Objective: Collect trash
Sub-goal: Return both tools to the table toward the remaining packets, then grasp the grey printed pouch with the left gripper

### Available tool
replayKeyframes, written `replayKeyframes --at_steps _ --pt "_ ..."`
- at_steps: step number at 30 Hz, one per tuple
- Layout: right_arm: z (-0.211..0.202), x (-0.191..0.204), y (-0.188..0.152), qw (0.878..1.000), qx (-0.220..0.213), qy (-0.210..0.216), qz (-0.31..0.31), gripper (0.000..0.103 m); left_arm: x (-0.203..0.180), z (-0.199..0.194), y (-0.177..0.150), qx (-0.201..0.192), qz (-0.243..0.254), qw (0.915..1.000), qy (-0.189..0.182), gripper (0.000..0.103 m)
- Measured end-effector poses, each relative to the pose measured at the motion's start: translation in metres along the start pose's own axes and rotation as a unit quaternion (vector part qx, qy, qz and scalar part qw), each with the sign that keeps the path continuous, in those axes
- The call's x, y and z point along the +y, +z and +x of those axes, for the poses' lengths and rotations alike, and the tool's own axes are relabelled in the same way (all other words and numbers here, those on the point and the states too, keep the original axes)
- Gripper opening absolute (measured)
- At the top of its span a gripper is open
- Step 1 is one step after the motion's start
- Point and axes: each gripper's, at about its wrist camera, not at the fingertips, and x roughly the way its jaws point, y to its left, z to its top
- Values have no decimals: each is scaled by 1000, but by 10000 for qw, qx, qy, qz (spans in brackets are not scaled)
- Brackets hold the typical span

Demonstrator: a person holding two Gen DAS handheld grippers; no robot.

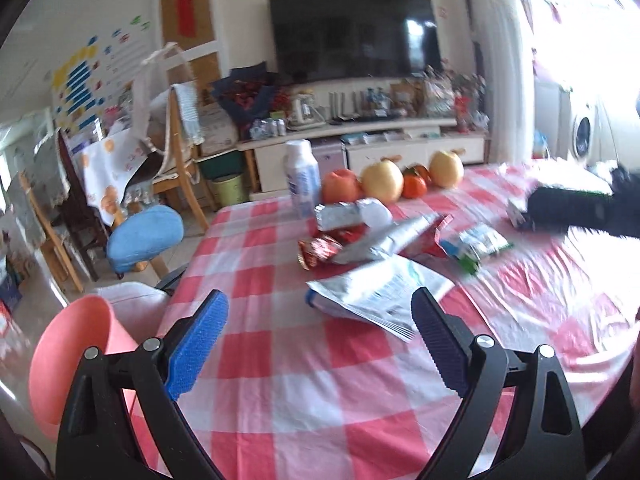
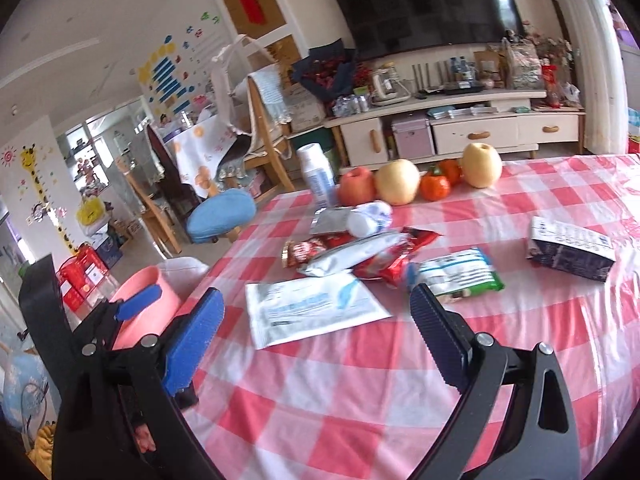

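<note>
Trash lies on the red-checked tablecloth (image 2: 360,392): a flat white wipe packet (image 2: 312,308), a silver pouch (image 2: 352,256), red candy wrappers (image 2: 308,250), a green-white wrapper (image 2: 460,274), a crumpled white bottle (image 2: 368,216) and a dark carton (image 2: 568,250). My right gripper (image 2: 316,336) is open and empty, just before the white packet. My left gripper (image 1: 320,340) is open and empty, near the white packet (image 1: 376,300). It also shows at the left of the right wrist view (image 2: 132,304), over the pink bin (image 2: 148,312). The pink bin (image 1: 68,356) stands off the table's left edge.
An upright white bottle (image 2: 316,176), apples, pears (image 2: 398,182) and tangerines (image 2: 434,186) stand at the table's far edge. A blue stool (image 2: 220,214) and wooden chairs are left of the table. A TV cabinet (image 2: 460,128) lines the far wall.
</note>
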Motion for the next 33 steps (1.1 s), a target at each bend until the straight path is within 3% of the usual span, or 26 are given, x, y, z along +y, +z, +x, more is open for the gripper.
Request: replayKeyframes --at_steps 4,12,16,19,27,33 --pt "-1 -27 3 9997 34 -195 109 94 -19 5 -2 105 252 9995 -127 92" --pt "-6 -89 15 9974 -38 -630 359 95 -34 23 0 423 88 9983 -403 92" --pt "1 -123 14 9964 65 -521 658 94 -36 35 21 497 -82 9965 -669 92" --pt "15 -139 13 9946 378 -518 819 94 -48 57 41 745 286 9939 -763 92" --pt "39 -146 16 9941 824 -116 689 94 -52 133 79 1469 599 9791 -1274 92" --pt "54 -142 15 9934 1022 56 514 94 -33 189 89 2178 260 9550 -1996 92"
